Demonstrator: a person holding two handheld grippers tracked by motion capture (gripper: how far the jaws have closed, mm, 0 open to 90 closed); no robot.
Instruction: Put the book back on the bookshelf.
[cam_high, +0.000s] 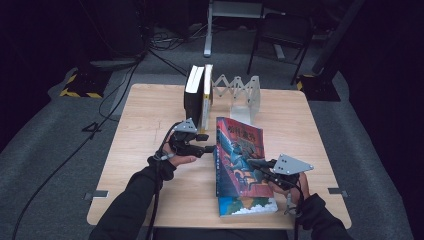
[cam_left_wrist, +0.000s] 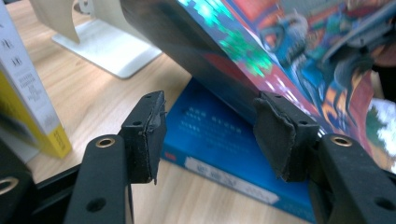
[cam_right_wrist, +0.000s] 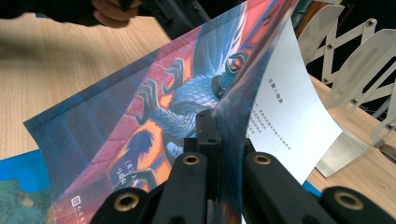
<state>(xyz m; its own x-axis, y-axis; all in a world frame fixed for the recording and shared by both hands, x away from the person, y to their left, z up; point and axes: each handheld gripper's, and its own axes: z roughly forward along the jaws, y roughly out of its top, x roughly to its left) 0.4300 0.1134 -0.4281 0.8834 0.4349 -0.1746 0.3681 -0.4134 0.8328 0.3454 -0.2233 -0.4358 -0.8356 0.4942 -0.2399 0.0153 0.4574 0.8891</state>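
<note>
Two black jaws of the right gripper (cam_right_wrist: 219, 154) were clamped on the front cover of a red-and-blue illustrated paperback (cam_right_wrist: 140, 126), its white flyleaf (cam_right_wrist: 289, 121) curling beyond them. Past the raised book, the left gripper (cam_left_wrist: 208, 126) had its jaws apart at the dark spine, nothing between the pads. Beneath lay a blue paperback (cam_left_wrist: 215, 140) on the light wooden table (cam_high: 150, 110), with a white folding bookstand (cam_high: 240, 95) farther off.

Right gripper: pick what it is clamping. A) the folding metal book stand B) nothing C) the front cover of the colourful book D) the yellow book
C: the right gripper is shut on the front cover of the colourful book, lifted off its white page.
</note>
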